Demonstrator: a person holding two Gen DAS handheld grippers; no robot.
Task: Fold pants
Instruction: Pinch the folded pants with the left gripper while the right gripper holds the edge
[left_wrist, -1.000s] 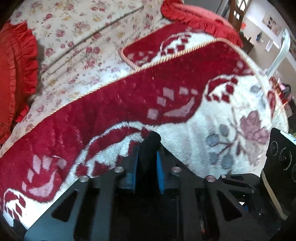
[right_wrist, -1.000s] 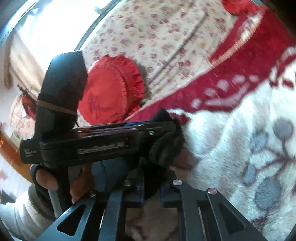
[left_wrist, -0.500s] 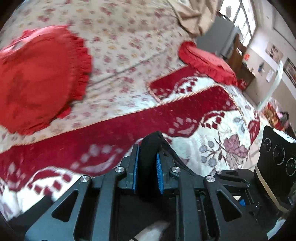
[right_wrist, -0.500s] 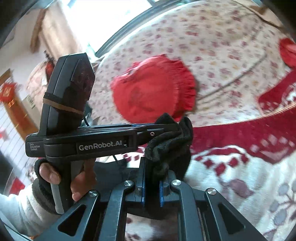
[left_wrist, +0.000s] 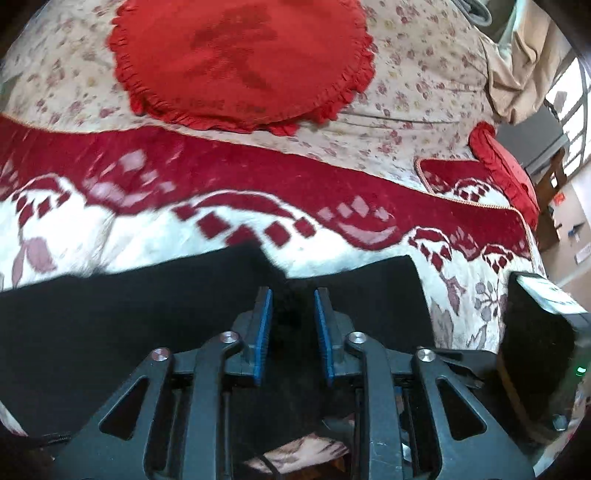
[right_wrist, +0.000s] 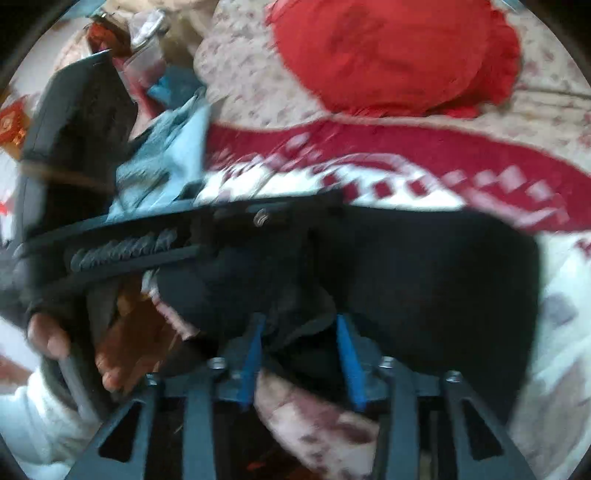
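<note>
- The left gripper had its blue-padded jaws parted a little, with dark cloth of the black pants bunched between them; whether the pads pinched it or had let go could not be told from the left wrist view.
- The right gripper showed wider-set jaws with a fold of the pants lying loose between them, apparently released; motion blur left some doubt.
- The pants lay spread on the patterned blanket covering the bed, their far edge running roughly straight across the white field, with a small peak of cloth just ahead of the left jaws.
- A fold seemed laid down; smoothing and at least one further fold likely remained.
- Open blanket stretched beyond the far edge toward the round red cushion, well apart from the cloth.
- The two tools crowded each other: the person's left hand sat close beside the right jaws, and light blue fabric lay heaped near that side.
</note>
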